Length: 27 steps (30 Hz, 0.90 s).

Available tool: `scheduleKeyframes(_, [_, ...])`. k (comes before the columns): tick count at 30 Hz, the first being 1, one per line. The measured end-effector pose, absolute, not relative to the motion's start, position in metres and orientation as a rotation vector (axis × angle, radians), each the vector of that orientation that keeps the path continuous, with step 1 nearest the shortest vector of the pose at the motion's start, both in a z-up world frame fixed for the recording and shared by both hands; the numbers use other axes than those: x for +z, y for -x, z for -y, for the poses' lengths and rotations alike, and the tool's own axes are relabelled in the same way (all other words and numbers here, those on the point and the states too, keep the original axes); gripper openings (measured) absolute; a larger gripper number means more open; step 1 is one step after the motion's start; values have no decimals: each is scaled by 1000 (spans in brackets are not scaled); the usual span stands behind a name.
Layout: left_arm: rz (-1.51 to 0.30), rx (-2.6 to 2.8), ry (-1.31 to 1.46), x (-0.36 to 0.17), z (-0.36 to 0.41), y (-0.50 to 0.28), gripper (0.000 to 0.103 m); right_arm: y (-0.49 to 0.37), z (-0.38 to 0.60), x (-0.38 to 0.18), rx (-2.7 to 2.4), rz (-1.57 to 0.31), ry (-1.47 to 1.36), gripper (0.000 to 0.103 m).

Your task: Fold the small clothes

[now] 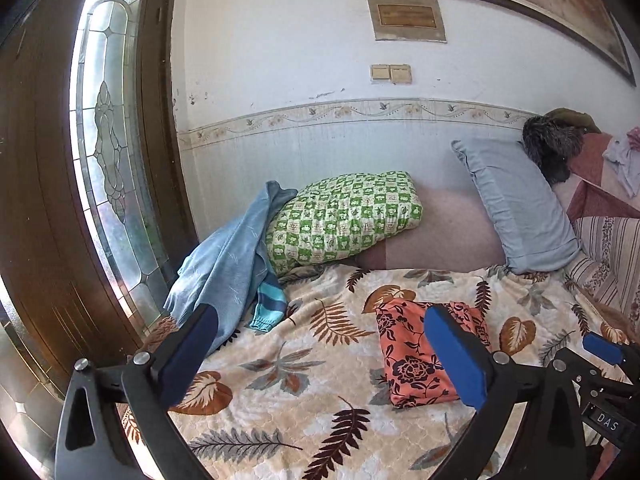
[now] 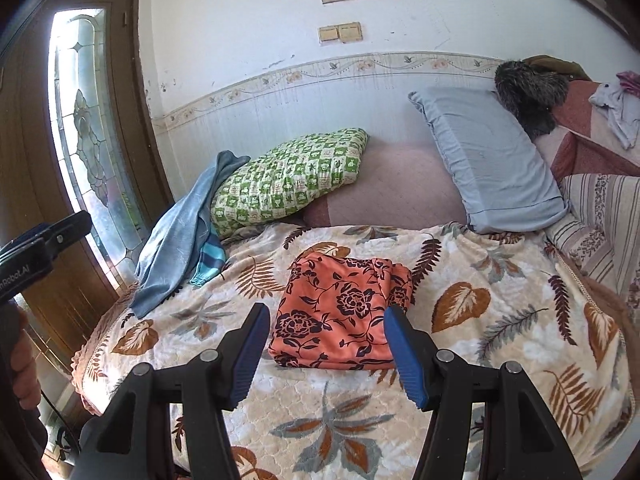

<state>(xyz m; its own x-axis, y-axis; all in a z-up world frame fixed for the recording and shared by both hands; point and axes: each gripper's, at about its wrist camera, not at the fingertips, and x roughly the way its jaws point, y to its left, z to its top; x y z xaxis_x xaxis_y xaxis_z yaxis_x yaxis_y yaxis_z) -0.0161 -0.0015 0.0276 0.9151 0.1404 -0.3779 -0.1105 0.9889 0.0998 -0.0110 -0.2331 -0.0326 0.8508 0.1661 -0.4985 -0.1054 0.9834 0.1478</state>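
Orange floral garment (image 2: 340, 312) lies folded into a compact square on the leaf-print blanket (image 2: 500, 300), mid-bed. Right gripper (image 2: 324, 354) hovers just before it, jaws spread, empty; left gripper (image 1: 320, 356) likewise spread. We judge this fold done: next we reach left for the blue garment (image 1: 224, 264) by the green pillow (image 1: 344, 216), lifting it by one edge

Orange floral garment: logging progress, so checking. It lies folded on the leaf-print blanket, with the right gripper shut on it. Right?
Not quite. The orange floral garment lies folded on the leaf-print blanket, but the right gripper is open, holding nothing, as the right wrist view shows.
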Motion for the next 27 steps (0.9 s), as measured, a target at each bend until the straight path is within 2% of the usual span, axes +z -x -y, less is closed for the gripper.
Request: scheduleKeyframes(27, [-416, 203, -70, 22, -13, 11, 103, 8, 218, -31, 149, -520, -72, 63])
